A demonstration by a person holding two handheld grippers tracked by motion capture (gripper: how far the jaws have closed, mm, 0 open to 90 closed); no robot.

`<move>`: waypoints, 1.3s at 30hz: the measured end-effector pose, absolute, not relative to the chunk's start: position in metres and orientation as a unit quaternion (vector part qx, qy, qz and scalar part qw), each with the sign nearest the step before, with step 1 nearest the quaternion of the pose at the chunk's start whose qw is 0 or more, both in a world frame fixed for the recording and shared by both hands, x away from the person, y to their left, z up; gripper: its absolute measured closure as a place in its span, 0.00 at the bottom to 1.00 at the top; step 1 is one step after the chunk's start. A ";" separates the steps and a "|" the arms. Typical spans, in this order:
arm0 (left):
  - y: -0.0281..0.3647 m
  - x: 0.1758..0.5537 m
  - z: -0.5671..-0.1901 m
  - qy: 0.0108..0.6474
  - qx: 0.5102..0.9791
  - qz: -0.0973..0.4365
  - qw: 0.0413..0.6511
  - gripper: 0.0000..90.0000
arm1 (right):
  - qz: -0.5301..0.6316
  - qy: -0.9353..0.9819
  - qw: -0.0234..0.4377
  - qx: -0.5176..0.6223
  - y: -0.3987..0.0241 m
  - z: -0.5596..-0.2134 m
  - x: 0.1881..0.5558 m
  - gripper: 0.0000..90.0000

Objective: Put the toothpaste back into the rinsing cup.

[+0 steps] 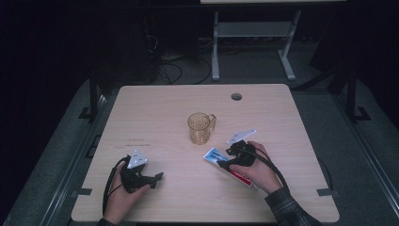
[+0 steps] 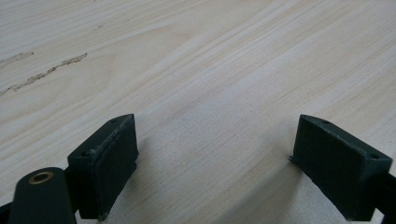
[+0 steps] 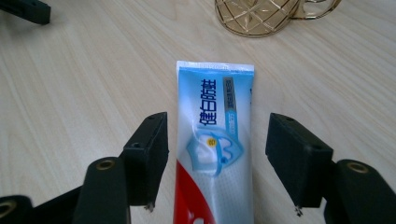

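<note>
1. Nearest to us, the left gripper point(image 1: 157, 177) rests low on the counter point(image 1: 155, 108) at the near left. Its jaws stand wide with bare wood between them. We judge it parked, clear of the work.
2. At the near right, the right gripper point(image 3: 217, 156) straddles a toothpaste tube point(image 3: 215, 140). The jaws stand wide, one on each side of the tube, and the pads do not press on it. The tube lies flat on the counter, not lifted.
3. The tube's crimped end point(image 3: 215, 66) points away from this gripper towards the mug. Its red part sits nearer the hand point(image 1: 256, 172). We judge that the gripper lines up along the tube's length so the pads meet its two long edges.
4. Beyond the tube stands an amber mug point(image 1: 200, 127), upright near the counter's middle, handle to the right. It is near the tube's far end but apart from it.
5. Farthest, a cable hole point(image 1: 236, 96) sits near the far edge.
</note>
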State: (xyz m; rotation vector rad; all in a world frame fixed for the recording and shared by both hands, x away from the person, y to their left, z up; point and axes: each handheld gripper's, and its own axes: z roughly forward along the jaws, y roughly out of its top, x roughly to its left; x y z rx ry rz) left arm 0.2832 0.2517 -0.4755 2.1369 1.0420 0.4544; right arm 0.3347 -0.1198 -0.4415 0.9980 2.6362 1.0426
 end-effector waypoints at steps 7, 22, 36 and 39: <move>0.252 0.283 -0.476 0.403 0.826 0.176 0.353 0.14 | 0.319 0.885 0.061 0.334 -0.110 -0.447 0.341 0.41; 0.252 0.283 -0.476 0.403 0.826 0.176 0.353 0.14 | 0.256 0.909 0.074 0.322 -0.095 -0.455 0.344 0.42; 0.252 0.283 -0.476 0.403 0.826 0.176 0.353 0.14 | 0.243 0.908 0.077 0.331 -0.088 -0.452 0.342 0.52; 0.252 0.283 -0.476 0.403 0.826 0.176 0.353 0.14 | 0.242 0.908 0.079 0.334 -0.088 -0.451 0.341 0.57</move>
